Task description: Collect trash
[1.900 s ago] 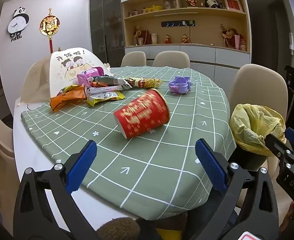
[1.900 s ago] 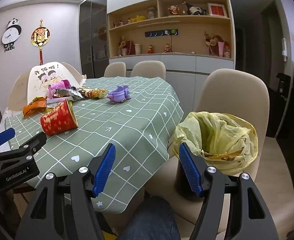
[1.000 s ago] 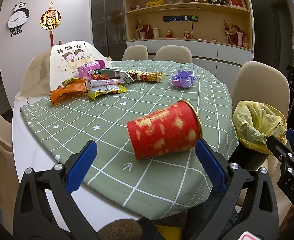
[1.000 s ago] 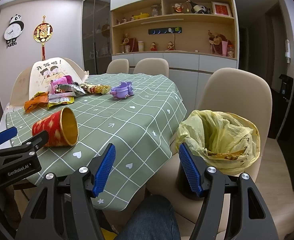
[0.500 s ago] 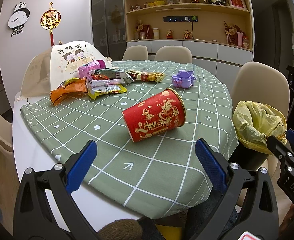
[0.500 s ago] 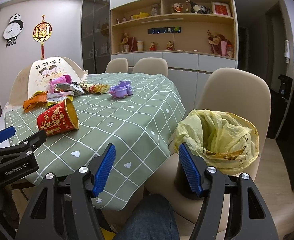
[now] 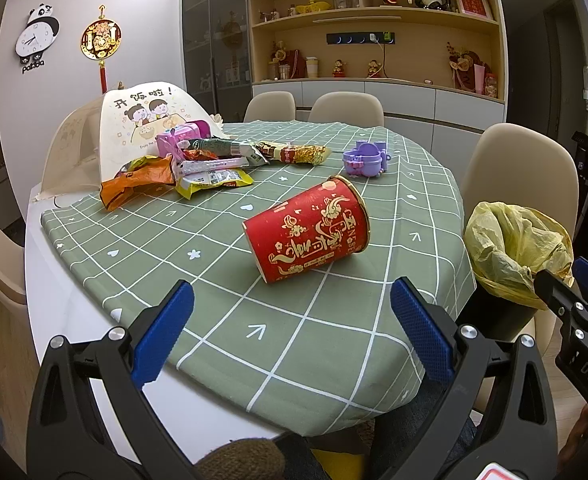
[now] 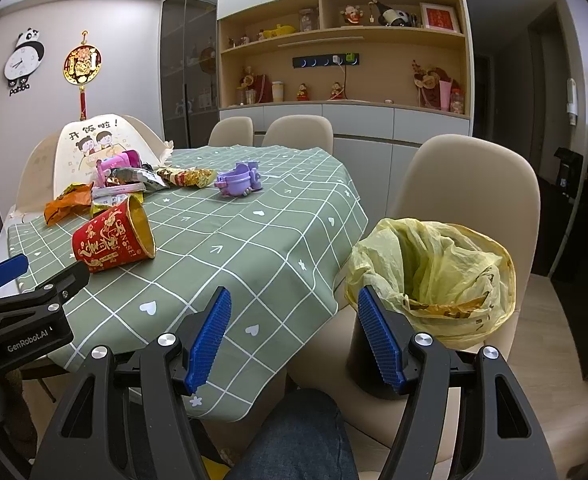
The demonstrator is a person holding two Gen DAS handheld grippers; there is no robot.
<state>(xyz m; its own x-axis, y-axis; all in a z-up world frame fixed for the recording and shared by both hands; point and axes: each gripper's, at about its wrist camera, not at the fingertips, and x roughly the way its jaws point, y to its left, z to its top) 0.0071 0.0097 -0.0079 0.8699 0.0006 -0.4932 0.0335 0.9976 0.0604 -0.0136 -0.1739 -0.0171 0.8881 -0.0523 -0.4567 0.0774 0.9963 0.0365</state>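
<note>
A red paper cup (image 7: 307, 232) lies on its side on the green checked tablecloth (image 7: 214, 280); it also shows in the right wrist view (image 8: 112, 236). My left gripper (image 7: 292, 332) is open and empty, just short of the cup. My right gripper (image 8: 292, 336) is open and empty near the table's right edge, beside a bin lined with a yellow bag (image 8: 433, 276), also seen in the left wrist view (image 7: 513, 248). Several snack wrappers (image 7: 174, 172) are piled at the far left of the table.
A purple plastic toy (image 7: 365, 158) lies at the far side of the table. A white folding food cover (image 7: 134, 120) stands behind the wrappers. Beige chairs (image 8: 469, 192) surround the table; the bin stands on the nearest one.
The red cup rolled toward my left gripper, then back away and turned; it now lies a little farther off. Both grippers stayed open and nearly still.
</note>
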